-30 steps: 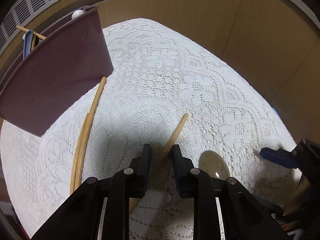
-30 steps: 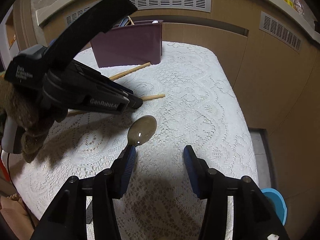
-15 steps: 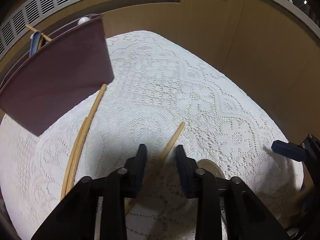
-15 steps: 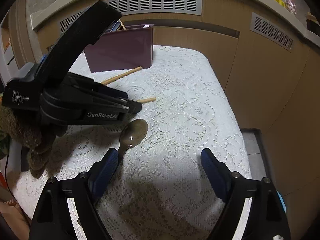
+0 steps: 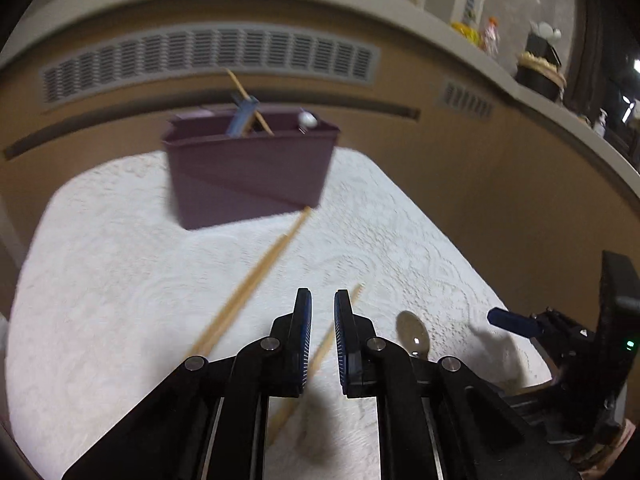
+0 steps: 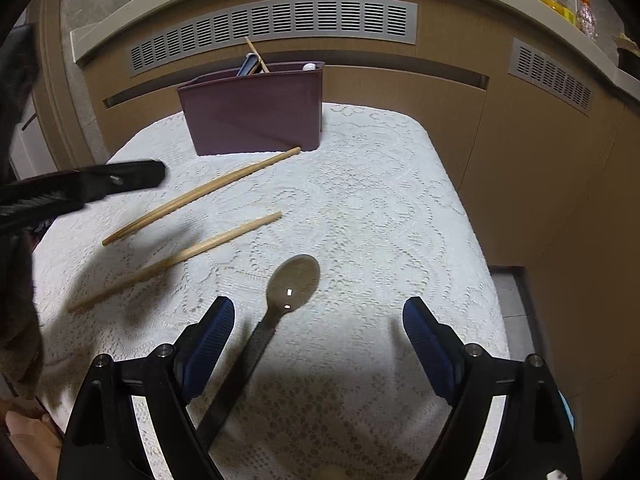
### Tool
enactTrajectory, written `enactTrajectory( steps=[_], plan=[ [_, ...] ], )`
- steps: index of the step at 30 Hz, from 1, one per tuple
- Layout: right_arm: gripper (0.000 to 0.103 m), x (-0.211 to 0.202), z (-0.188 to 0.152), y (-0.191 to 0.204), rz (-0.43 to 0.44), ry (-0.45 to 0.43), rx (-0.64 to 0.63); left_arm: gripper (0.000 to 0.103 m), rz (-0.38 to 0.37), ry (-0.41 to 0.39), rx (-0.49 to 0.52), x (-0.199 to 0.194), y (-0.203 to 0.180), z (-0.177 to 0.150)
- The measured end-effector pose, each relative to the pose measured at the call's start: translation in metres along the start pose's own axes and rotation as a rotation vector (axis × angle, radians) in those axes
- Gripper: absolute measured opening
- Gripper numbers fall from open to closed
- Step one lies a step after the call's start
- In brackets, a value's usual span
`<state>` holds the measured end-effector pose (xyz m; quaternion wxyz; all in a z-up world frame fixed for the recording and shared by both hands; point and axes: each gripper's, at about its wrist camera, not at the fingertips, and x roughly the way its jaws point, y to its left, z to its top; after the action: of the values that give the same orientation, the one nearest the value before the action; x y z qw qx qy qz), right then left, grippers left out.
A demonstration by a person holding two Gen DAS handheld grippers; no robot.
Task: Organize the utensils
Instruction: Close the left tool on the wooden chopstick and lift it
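A purple utensil holder (image 6: pixel 252 110) stands at the far end of the lace-covered table (image 6: pixel 380 200), with several utensils in it; it also shows in the left wrist view (image 5: pixel 248 172). A pair of wooden chopsticks (image 6: pixel 200 196) and a single chopstick (image 6: pixel 176 260) lie on the cloth. A grey spoon (image 6: pixel 294 282) lies between my right gripper's fingers. My right gripper (image 6: pixel 318 320) is open wide just above it. My left gripper (image 5: pixel 320 320) is raised above the single chopstick (image 5: pixel 316 364), its jaws a narrow gap apart and empty.
Wooden cabinet fronts with vent grilles (image 6: pixel 272 24) close off the far side and the right. The table's right edge drops to the floor (image 6: pixel 508 292). The left gripper's body (image 6: pixel 80 188) reaches in at the left of the right wrist view.
My left gripper lifted and pulled back from the single chopstick, now facing the holder. My right gripper opened wider and moved left, so the spoon lies between its fingers.
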<state>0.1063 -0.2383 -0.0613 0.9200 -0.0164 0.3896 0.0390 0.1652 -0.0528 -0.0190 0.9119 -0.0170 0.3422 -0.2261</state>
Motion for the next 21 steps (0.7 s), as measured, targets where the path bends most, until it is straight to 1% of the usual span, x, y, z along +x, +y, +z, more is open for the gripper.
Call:
enactTrajectory(
  steps=[2, 4, 8, 10, 11, 12, 14, 16, 19, 20, 21],
  plan=[
    [0.084, 0.003, 0.002, 0.006, 0.001, 0.008, -0.011, 0.012, 0.023, -0.034, -0.004, -0.014, 0.007, -0.003],
    [0.084, 0.005, 0.003, 0.012, 0.003, 0.017, -0.022, 0.012, 0.036, -0.043, -0.008, -0.026, 0.014, -0.006],
    [0.084, 0.009, 0.007, 0.017, -0.006, 0.029, -0.029, 0.015, 0.027, 0.017, 0.043, -0.017, 0.015, -0.014],
    [0.084, 0.012, 0.009, 0.015, -0.020, 0.036, -0.023, 0.023, 0.000, 0.073, 0.083, -0.004, 0.007, -0.019],
    [0.084, 0.013, 0.010, 0.013, -0.024, 0.039, -0.020, 0.034, -0.022, 0.107, 0.114, 0.004, 0.000, -0.021],
    [0.084, 0.013, 0.011, 0.011, -0.030, 0.041, -0.018, 0.042, -0.056, 0.139, 0.158, 0.013, -0.008, -0.021],
    [0.084, 0.013, 0.013, 0.006, -0.040, 0.039, -0.013, 0.043, -0.101, 0.187, 0.241, 0.031, -0.023, -0.021],
    [0.084, 0.011, 0.014, 0.002, -0.054, 0.031, -0.008, 0.043, -0.080, 0.228, 0.311, 0.053, -0.036, -0.014],
    [0.084, 0.007, 0.011, -0.001, -0.058, 0.021, -0.011, 0.041, -0.036, 0.268, 0.361, 0.078, -0.044, -0.003],
    [0.084, 0.006, 0.010, -0.001, -0.060, 0.021, -0.018, 0.035, -0.032, 0.290, 0.371, 0.087, -0.045, 0.001],
    [0.084, 0.006, 0.008, -0.002, -0.064, 0.021, -0.027, 0.028, -0.041, 0.321, 0.380, 0.094, -0.046, 0.002]
  ],
)
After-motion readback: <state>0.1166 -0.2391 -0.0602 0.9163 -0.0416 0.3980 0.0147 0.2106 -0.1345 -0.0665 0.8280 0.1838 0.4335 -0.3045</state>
